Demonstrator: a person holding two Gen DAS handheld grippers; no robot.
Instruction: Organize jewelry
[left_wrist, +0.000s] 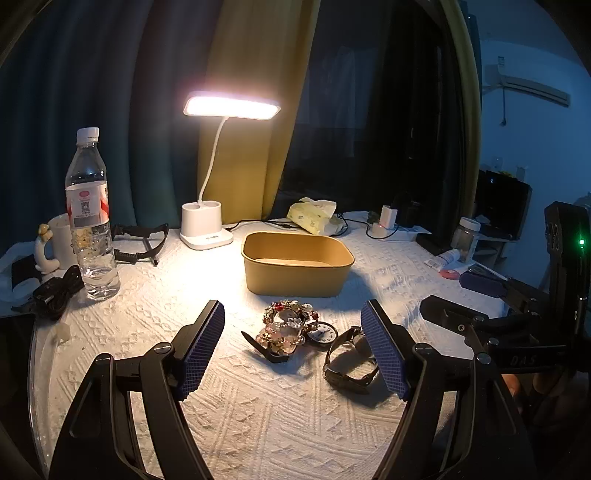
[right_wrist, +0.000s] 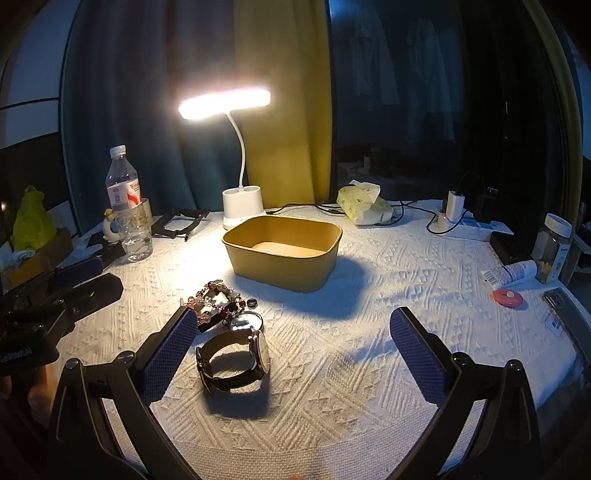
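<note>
Water bottle (left_wrist: 90, 218): stood upright at ten o'clock on the white tablecloth (left_wrist: 258, 413). Lamp (left_wrist: 231, 107): lit, at twelve o'clock. Yellow box (left_wrist: 295, 263): placed just below the lamp base, open-topped. Left gripper (left_wrist: 293, 347): jaws spread wide, nothing held. Beaded bracelets (left_wrist: 286, 321): heaped between the fingers, at the box's six o'clock. Wristwatch (right_wrist: 232, 363): lying beside the heap, by the left finger of the right gripper (right_wrist: 306, 354), which is likewise wide open and empty.

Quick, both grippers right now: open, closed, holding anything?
Left gripper: open, holding nothing, above the jewelry pile.
Right gripper: open, empty, near the watch.
</note>
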